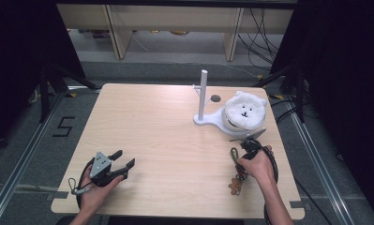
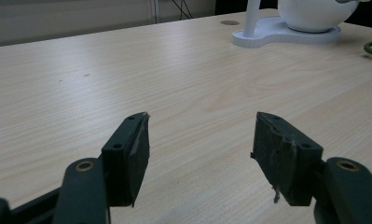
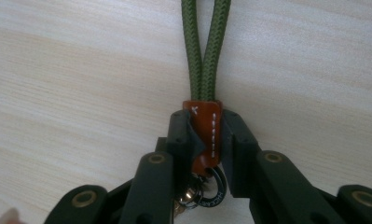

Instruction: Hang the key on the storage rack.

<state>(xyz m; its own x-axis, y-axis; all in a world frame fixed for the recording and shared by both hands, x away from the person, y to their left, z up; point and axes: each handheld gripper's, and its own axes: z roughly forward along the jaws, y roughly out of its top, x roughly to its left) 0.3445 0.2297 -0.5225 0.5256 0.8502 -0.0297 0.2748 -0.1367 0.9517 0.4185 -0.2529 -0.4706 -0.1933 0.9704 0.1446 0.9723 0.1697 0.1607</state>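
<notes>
Keychain tab (image 3: pixel 203 135) between right gripper (image 3: pixel 204 140) pads

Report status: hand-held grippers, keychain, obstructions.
Right hand-held gripper shut on keychain, by its leather tab. Left hand-held gripper open, empty. White stand ahead, apart.

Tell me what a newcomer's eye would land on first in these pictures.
First, the fluffy white bear face on the white stand with its upright post, at the table's far right. Next, the right hand-held gripper, shut on the brown leather tab of a green cord loop. The left hand-held gripper rests open over bare wood.
</notes>
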